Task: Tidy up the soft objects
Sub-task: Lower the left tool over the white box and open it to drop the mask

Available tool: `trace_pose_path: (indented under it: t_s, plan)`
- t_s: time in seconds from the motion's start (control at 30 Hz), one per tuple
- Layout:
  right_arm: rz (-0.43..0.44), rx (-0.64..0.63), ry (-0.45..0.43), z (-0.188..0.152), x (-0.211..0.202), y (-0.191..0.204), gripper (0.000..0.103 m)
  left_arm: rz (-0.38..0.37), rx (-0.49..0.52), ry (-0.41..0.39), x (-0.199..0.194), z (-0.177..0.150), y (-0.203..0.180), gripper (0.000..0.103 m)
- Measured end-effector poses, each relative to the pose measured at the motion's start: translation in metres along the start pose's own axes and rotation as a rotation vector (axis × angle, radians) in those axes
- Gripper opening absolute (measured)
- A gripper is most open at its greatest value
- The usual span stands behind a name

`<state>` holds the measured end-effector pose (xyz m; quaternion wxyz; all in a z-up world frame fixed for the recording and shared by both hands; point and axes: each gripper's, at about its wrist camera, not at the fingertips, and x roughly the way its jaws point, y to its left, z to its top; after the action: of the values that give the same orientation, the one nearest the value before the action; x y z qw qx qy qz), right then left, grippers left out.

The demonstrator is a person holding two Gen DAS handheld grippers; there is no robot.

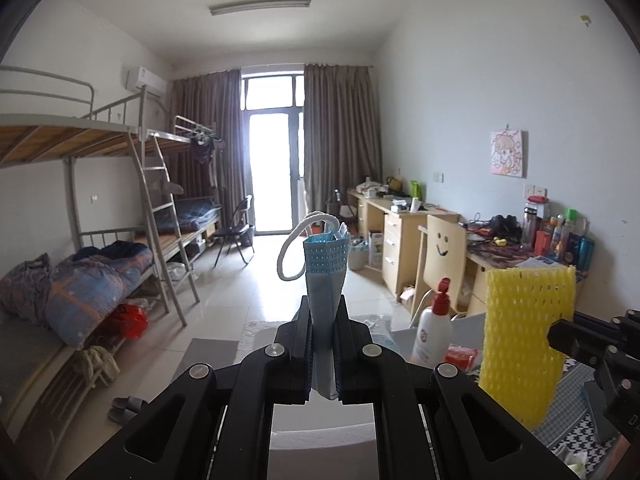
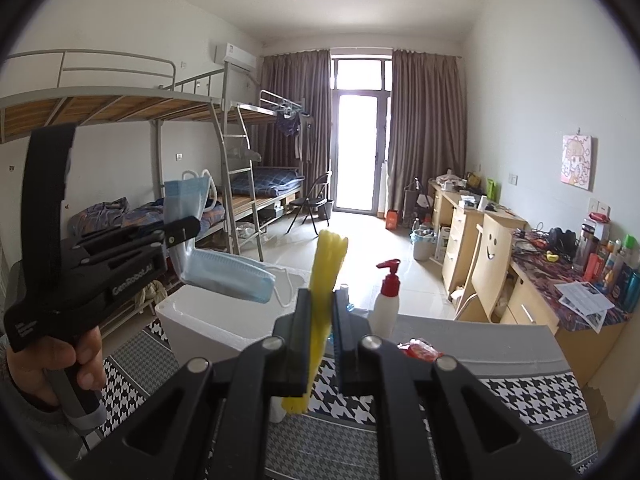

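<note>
My left gripper [image 1: 324, 314] is shut on a folded blue face mask [image 1: 325, 268], whose white ear loop sticks up above the fingers. In the right wrist view the same left gripper [image 2: 185, 233] is held by a hand at the left, and the mask [image 2: 228, 276] hangs from it over a white foam box [image 2: 200, 320]. My right gripper [image 2: 320, 298] is shut on a yellow foam net sleeve [image 2: 327, 260] that stands upright between its fingers. In the left wrist view that sleeve [image 1: 524, 340] is at the right, pinched by the right gripper [image 1: 558, 334].
A white pump bottle with a red top [image 2: 387, 300] and a red packet [image 2: 420, 350] stand on the table with the houndstooth cloth [image 2: 520, 396]. Bunk beds [image 2: 120, 104] line the left wall. Desks and a chair with a smiley face [image 2: 490, 264] line the right wall.
</note>
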<state>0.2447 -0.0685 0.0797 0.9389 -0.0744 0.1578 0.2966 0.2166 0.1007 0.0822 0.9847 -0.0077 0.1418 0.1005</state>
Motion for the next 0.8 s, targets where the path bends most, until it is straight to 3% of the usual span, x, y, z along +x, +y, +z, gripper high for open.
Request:
trace_pose_path:
  t_s: [0.3, 0.53, 0.57, 0.63, 0.7, 0.8]
  plan:
    - [0.011, -0.024, 0.006, 0.007, 0.01, 0.01, 0.012, 0.056, -0.009, 0.064, 0.026, -0.007, 0.012, 0.008]
    - [0.014, -0.032, 0.017, 0.009, 0.017, 0.016, 0.012, 0.008, -0.015, 0.133, 0.048, -0.01, 0.013, 0.01]
    - [0.012, -0.035, 0.017, 0.01, 0.018, 0.017, 0.012, 0.011, -0.01, 0.139, 0.05, -0.01, 0.012, 0.015]
    - [0.008, -0.041, 0.018, 0.01, 0.02, 0.019, 0.012, 0.032, -0.004, 0.156, 0.054, -0.012, 0.013, 0.037]
    - [0.008, -0.043, 0.02, 0.011, 0.021, 0.02, 0.012, 0.043, -0.014, 0.146, 0.05, -0.014, 0.014, 0.076]
    - [0.003, -0.049, 0.019, 0.011, 0.023, 0.021, 0.012, 0.062, -0.019, 0.126, 0.046, -0.013, 0.022, 0.095]
